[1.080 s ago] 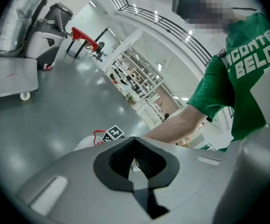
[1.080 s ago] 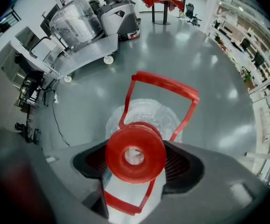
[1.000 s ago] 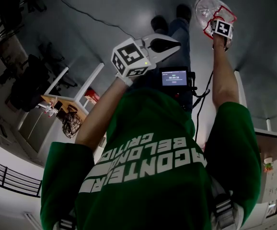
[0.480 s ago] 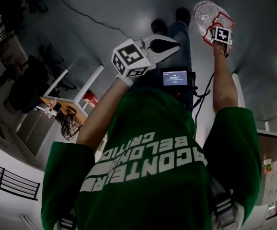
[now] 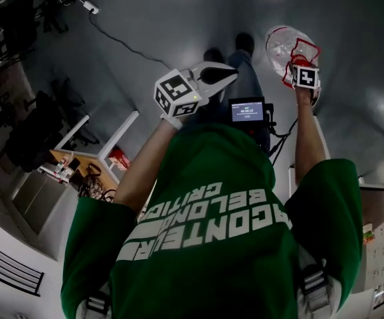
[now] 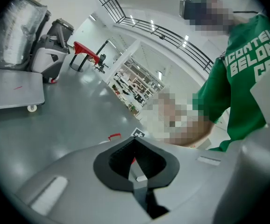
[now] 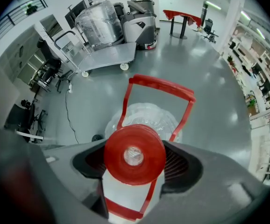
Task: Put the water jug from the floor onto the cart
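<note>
Right gripper carries water jug farther along.

Stands with both arms reaching forward and down, bare below short green sleeves. Holds the left gripper out in front of the chest on a bent left arm, with its marker cube turned up toward the head and its 2 jaws closed together on nothing. Extends the right arm almost straight, farther out than the left. Clamps the right gripper on the neck of the water jug, 1 jaw on each side just under the red cap.
</note>
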Demonstrator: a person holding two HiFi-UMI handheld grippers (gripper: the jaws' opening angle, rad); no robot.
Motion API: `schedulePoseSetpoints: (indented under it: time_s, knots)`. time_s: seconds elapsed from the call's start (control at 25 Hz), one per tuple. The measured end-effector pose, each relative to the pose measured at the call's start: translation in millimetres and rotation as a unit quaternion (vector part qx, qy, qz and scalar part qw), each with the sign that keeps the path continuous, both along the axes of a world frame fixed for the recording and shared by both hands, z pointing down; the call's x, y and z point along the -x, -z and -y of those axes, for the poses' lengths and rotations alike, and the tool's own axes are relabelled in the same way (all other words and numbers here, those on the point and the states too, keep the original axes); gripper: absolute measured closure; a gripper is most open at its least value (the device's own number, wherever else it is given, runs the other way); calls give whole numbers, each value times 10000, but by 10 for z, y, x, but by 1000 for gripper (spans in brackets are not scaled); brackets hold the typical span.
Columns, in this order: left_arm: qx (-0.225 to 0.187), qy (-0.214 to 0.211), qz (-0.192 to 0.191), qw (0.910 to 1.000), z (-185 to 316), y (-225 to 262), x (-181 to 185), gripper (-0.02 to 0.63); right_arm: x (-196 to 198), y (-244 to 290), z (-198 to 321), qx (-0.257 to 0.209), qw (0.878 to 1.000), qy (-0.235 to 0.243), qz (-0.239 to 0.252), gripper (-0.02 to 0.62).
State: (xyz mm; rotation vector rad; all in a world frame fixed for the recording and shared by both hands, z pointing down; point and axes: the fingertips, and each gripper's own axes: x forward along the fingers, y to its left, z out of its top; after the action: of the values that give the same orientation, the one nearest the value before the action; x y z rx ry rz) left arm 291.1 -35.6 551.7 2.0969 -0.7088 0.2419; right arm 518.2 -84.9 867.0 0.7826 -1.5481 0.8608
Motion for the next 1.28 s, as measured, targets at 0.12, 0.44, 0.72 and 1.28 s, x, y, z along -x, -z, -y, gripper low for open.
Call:
schedulePoseSetpoints:
  time_s: [0.12,0.44,0.72,1.28]
  knots:
    - [-59,431,-85,9990,178,114,86,597,-75,301,297,-172,9996,190,96,285]
    - [-332,1529,-199,9875,-272,387,547,597,-13,1108,219,-493,9959,677,327,287]
    - [-696,2588,-202,9632,-649,651,1196,597,158,1702,207,-875,9891,1020,596,287]
    - [-794,3634,-422,9273,-946,490,2111,597,779,2037,640,-1226,9783,1575,559,288]
